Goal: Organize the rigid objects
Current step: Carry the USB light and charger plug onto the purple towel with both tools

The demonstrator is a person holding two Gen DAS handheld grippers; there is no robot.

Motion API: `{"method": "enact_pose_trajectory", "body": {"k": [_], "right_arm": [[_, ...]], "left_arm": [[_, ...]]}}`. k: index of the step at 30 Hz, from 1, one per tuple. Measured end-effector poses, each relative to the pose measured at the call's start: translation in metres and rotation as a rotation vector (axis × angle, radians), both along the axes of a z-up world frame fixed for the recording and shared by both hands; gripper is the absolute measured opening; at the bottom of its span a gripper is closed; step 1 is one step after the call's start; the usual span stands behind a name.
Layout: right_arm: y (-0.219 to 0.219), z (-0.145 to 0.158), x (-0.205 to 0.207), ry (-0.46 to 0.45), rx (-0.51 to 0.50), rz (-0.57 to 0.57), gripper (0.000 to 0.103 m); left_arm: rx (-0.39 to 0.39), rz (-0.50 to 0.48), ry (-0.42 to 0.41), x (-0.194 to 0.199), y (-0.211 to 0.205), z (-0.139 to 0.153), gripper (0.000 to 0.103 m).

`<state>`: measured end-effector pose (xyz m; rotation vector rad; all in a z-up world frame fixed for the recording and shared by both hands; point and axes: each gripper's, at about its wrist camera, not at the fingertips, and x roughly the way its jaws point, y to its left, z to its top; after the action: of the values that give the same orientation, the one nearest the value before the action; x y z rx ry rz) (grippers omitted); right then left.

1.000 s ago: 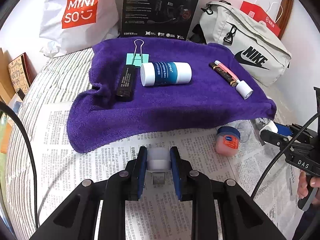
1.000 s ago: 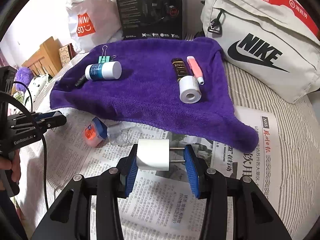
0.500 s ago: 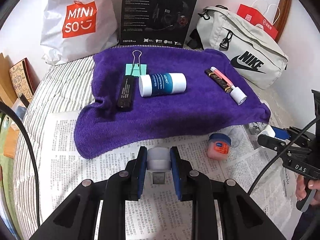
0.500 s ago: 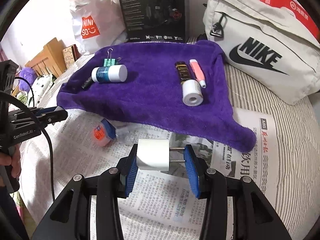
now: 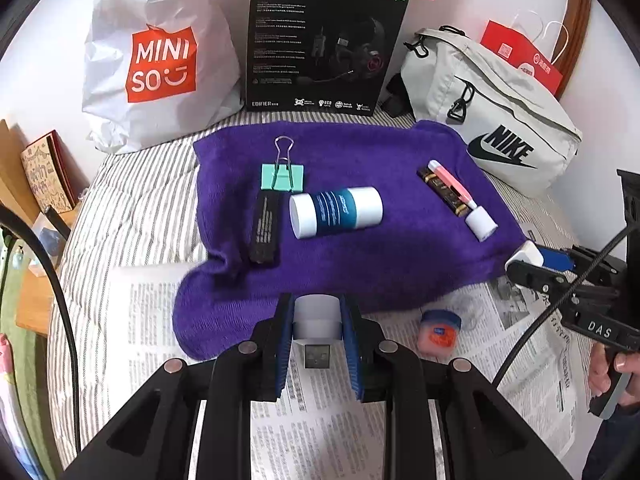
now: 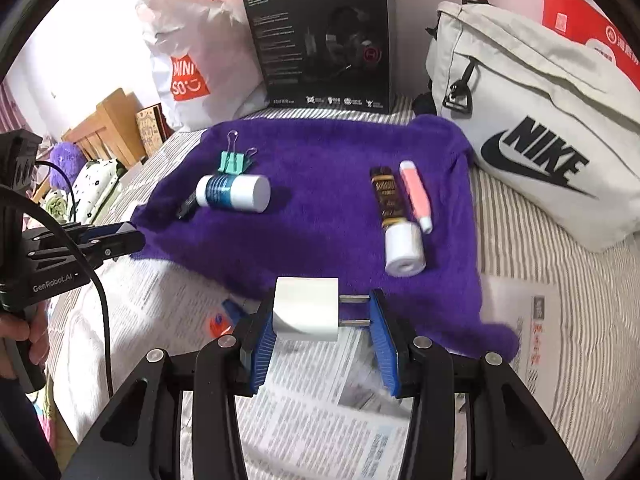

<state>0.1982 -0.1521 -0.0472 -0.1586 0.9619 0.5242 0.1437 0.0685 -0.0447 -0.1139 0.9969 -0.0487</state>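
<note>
You are pinching a small white USB adapter [image 5: 316, 316] in the left tongs [image 5: 317, 322], its metal plug hanging below the pads where it is clear of the grip. The right tongs [image 6: 322, 316] are squeezing a white wall charger [image 6: 306, 309] end to end — one pad on its flat back, the other against the tips of its two metal prongs, a hold I judge to be less secure. Both pieces are hanging over the newspaper [image 5: 320, 420] at the near edge of the purple towel [image 5: 360, 264], which seems to be serving as the sorting spot on the bed. Already lying on its soft pile are a mint binder clip [image 5: 282, 176], a black stick [image 5: 265, 230], a smooth blue-and-white bottle [image 5: 336, 211], a brown tube [image 6: 387, 196] and a pink one [image 6: 415, 192], and a white roll [image 6: 404, 251]. A small orange jar [image 5: 438, 330] with a blue lid is sitting off the towel on the paper.
</note>
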Motion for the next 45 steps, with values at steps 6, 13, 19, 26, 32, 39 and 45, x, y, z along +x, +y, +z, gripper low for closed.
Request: {"method": "enact_pose_trajectory", "body": {"k": [6, 13, 19, 26, 32, 39, 45], "right_arm": [[0.006, 0.0, 0.028, 0.001, -0.022, -0.013, 0.044], [0.017, -0.017, 0.061, 0.043, -0.051, -0.022, 0.044], [0.025, -0.033, 0.068, 0.081, -0.084, -0.001, 0.044], [0.031, -0.047, 0.069, 0.11, -0.11, 0.019, 0.044], [0.031, -0.051, 0.069, 0.109, -0.114, 0.022, 0.044], [0.032, -0.052, 0.068, 0.1, -0.122, 0.043, 0.044], [0.029, -0.053, 0.067, 0.097, -0.106, 0.059, 0.044]], "left_arm": [[0.002, -0.009, 0.006, 0.016, 0.004, 0.004, 0.023], [-0.008, -0.02, 0.013, 0.04, 0.006, -0.002, 0.023], [-0.016, -0.024, 0.035, 0.055, 0.007, -0.014, 0.023], [-0.019, -0.03, 0.067, 0.065, 0.005, -0.031, 0.023], [-0.006, -0.041, 0.087, 0.069, 0.002, -0.039, 0.023], [0.022, -0.052, 0.115, 0.075, -0.004, -0.049, 0.023], [0.059, -0.062, 0.128, 0.082, -0.009, -0.055, 0.023]]}}
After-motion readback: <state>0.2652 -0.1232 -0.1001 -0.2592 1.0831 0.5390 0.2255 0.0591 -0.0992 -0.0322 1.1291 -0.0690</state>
